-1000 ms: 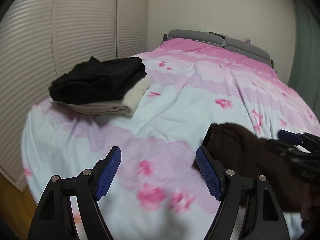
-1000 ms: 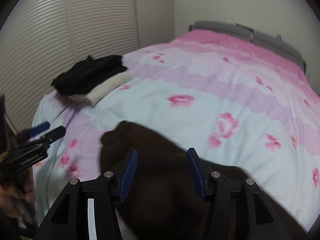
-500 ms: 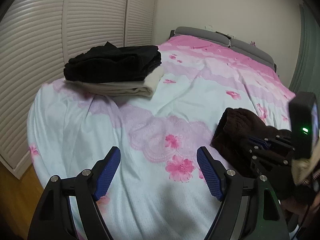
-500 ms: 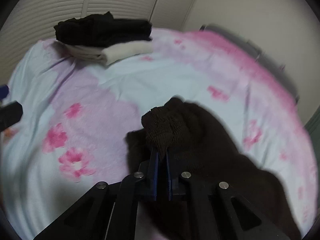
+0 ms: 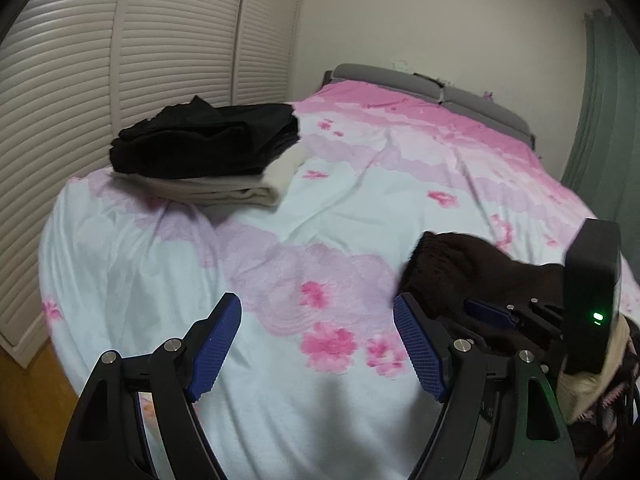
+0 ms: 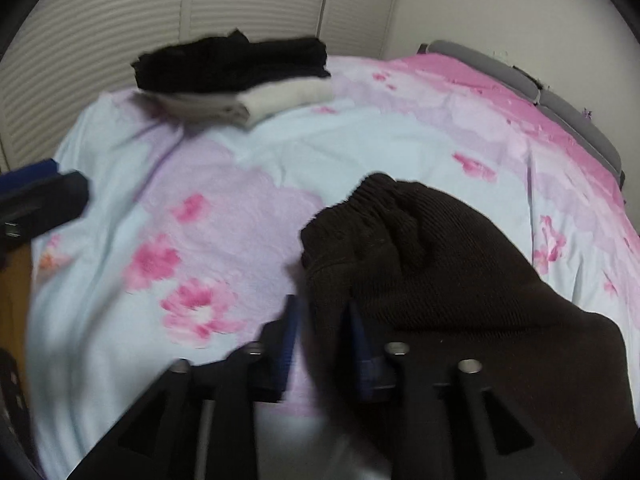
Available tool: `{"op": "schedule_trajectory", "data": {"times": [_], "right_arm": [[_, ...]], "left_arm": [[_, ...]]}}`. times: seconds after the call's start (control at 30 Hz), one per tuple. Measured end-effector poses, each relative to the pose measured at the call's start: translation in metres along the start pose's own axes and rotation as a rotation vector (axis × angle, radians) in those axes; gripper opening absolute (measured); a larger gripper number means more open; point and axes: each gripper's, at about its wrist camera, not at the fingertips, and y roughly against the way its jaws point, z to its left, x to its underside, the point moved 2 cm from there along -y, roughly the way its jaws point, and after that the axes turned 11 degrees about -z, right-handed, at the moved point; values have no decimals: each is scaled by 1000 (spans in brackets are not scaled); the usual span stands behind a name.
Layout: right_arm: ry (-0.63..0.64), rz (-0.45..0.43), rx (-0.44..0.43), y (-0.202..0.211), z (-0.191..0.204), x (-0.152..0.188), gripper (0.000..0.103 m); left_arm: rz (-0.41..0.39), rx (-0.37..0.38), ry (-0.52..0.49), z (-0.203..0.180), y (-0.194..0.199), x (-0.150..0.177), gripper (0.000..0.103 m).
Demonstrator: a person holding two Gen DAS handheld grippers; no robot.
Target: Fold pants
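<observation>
Brown knit pants (image 6: 440, 264) bunched on floral bedspread (image 5: 320, 216), at near edge of bed, well apart from folded stack; ribbed waistband end lifted and pointing toward stack. Right gripper (image 6: 322, 336) at that waistband edge, blue pads (image 6: 289, 340) a small gap apart with brown fabric running between them; blurred, cannot tell whether fabric is actually pinched or loose. Same gripper seen from left wrist view as black body with green light (image 5: 598, 316), sitting over pants (image 5: 472, 272). Left gripper (image 5: 318, 344) spread wide, holding nothing, hovering over bare bedspread just left of pants, blue pads (image 5: 216, 348) apart from fabric. Folded stack at far-left corner of bed, far side of pants: black garment (image 5: 208, 144) on top of cream garment (image 5: 236, 188), both lying flat. Same stack in right wrist view, black (image 6: 232, 64) over cream (image 6: 264, 100). Louvred closet doors (image 5: 120, 60) behind stack. Grey headboard (image 5: 432, 92) at far end of bed beyond pants. Green curtain (image 5: 608, 120) right of headboard. Wood floor (image 5: 24, 400) below bed corner nearest stack.
</observation>
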Motion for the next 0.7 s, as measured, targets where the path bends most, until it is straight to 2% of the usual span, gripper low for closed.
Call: {"op": "schedule_trajectory", "data": {"times": [0.1,0.2,0.3,0.33,0.4,0.43,0.53,0.7], "right_arm": [[-51,-54,37,32,-10,-3,35],[-172,-94,93,69,-33,5,35],[-312,-141,154,113,-58,24,36],[-360,-162,188,131,-66,32,38],[-426,-198,235,156,-78,44,50],[-464,-219,262,171,-84,52,52],[-524,-244,304,192,-100,66,56],[-577,-245,357,206,-119,83,56]], "left_arm": [[-13,55,30,-10,7,-2,78],[-20,124,67,-21,8,-4,79],[-11,222,117,-34,0,-1,79],[3,247,133,-38,-6,1,79],[38,304,188,-47,-20,6,79],[57,329,224,-51,-29,9,79],[106,352,313,-58,-56,20,78],[176,316,387,-64,-90,41,77]]}}
